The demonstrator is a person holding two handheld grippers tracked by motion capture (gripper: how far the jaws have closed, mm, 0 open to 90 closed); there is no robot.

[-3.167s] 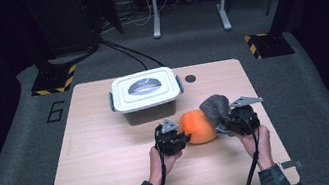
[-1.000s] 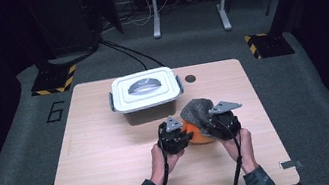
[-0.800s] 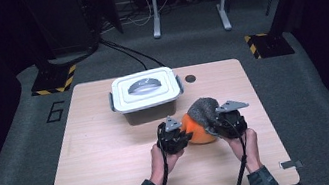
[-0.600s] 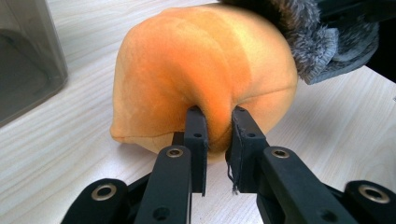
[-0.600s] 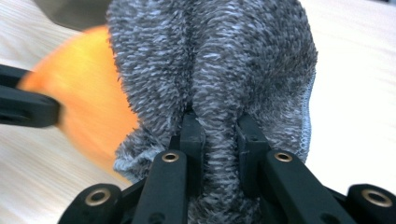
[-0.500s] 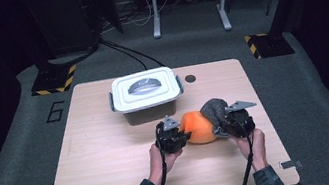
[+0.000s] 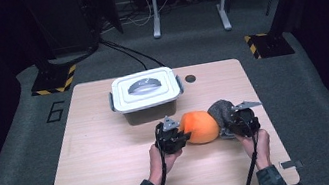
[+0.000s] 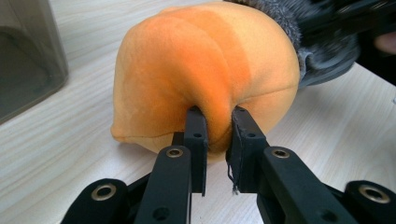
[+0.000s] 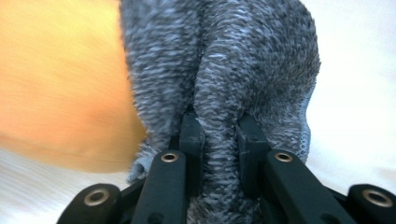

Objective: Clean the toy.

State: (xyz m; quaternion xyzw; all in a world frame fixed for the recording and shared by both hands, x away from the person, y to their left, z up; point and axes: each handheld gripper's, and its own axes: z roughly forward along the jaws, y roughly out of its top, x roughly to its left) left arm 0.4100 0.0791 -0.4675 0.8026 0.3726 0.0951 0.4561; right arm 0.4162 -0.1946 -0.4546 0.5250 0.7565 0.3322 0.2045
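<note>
A person sits at a light wooden table (image 7: 116,181) and holds a black gripper in each hand. Between the two grippers lies a soft orange plush thing (image 7: 200,126), round like a ball, resting on the table near the front edge and a bit right of the middle. A fuzzy grey sock-like cover (image 7: 221,111) sits over its right end, so the orange part sticks out to the left and the grey part is on the right. The left gripper (image 7: 178,137) is clenched on the orange plush thing: in the left gripper view its two black jaws pinch a fold of the orange cloth (image 8: 215,126) between them. The right gripper (image 7: 233,126) is clenched on the grey cover: in the right gripper view a thick ridge of the grey knit (image 9: 219,135) is squeezed between its jaws. The two grippers are on opposite sides, each touching its own end. Behind the plush thing, farther from the person, stands a grey plastic box (image 7: 149,109) with a white lid (image 7: 145,88) shut on top; it is near the orange thing but not touching it. A small dark round hole (image 7: 190,78) is in the table just right of the box. On the grey floor to the left of the table a big number 6 (image 7: 56,112) is written. I cannot read any brand or label on the box or the plush thing.
</note>
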